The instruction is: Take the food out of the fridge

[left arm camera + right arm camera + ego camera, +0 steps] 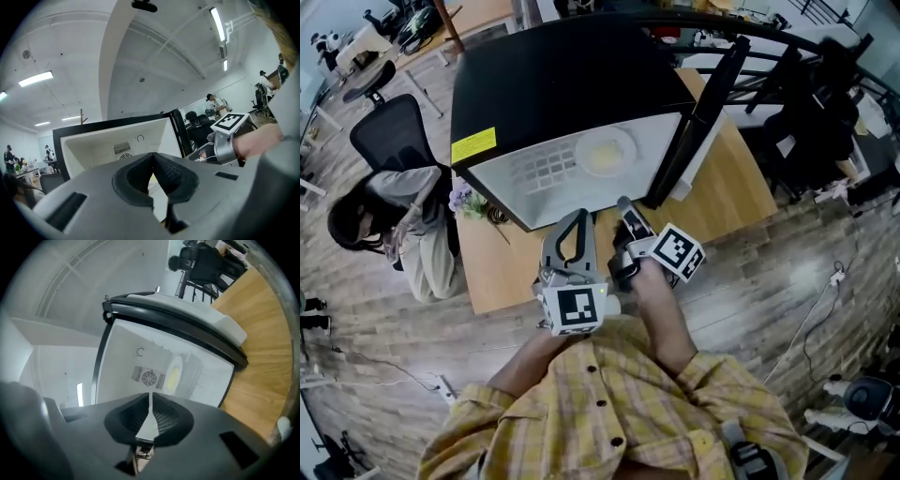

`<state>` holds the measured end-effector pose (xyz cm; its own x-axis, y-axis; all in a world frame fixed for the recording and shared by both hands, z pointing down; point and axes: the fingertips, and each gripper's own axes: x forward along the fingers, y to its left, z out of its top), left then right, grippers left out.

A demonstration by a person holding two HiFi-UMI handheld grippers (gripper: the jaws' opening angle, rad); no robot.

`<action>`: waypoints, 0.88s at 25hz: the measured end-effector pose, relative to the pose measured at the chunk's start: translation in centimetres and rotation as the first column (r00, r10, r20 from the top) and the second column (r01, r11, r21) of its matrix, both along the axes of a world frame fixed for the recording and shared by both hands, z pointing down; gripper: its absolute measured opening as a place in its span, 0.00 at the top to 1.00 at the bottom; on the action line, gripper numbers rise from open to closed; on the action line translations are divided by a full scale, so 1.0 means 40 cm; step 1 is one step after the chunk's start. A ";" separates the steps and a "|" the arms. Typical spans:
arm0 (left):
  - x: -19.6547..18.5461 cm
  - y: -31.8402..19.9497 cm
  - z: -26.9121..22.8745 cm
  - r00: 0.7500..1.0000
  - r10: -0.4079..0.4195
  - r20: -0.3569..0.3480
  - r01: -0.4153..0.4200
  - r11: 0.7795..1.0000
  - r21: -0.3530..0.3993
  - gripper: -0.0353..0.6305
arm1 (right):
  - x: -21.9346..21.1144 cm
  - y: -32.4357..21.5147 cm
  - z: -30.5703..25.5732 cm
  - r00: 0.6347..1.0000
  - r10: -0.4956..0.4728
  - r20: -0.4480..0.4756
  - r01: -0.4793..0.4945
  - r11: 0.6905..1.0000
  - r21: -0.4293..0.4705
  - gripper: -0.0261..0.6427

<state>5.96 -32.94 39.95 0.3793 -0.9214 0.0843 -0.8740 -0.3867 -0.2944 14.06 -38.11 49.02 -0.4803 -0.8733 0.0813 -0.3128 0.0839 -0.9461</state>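
Currently one round plate of pale yellow food point(605, 153) is lying flat inside the fridge point(544, 84), on the white interior's right side near the hinge of the open door point(703, 103). Being round, it is showing no long axis and pointing no particular way. One fridge is standing on the wooden table point(727, 192), its opening facing the person. Two grippers are hovering just in front of that opening, apart from the plate. The left gripper point(579, 214) is pointing into the fridge with its jaws together and nothing between them. The right gripper point(623, 203), just beside it, is also keeping its jaws together and empty. One seated person point(394, 225) is sitting at the table's left end.
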 end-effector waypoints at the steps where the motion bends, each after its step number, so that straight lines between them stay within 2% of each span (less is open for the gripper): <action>1: 0.002 -0.004 0.000 1.000 -0.003 0.003 0.003 1.000 0.000 0.94 | 0.005 -0.007 0.011 0.999 0.009 0.034 -0.008 1.000 -0.019 0.93; 7: 0.008 -0.024 0.012 0.999 -0.027 0.028 0.027 1.000 -0.006 0.94 | 0.035 -0.058 0.057 0.983 0.063 0.171 -0.049 0.995 -0.089 0.88; 12: 0.007 -0.039 0.021 0.998 -0.049 0.046 0.049 0.999 -0.009 0.94 | 0.026 -0.094 0.096 0.929 0.085 0.360 -0.024 0.985 -0.171 0.83; 22: -0.002 -0.070 0.044 0.994 -0.089 0.061 0.090 0.996 -0.026 0.94 | 0.020 -0.160 0.151 0.894 0.134 0.427 -0.033 0.971 -0.235 0.74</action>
<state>5.86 -35.75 41.70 0.2889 -0.9484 0.1308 -0.8866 -0.3165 -0.3373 14.88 -44.51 55.07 -0.4366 -0.8968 0.0714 0.1395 -0.1459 -0.9794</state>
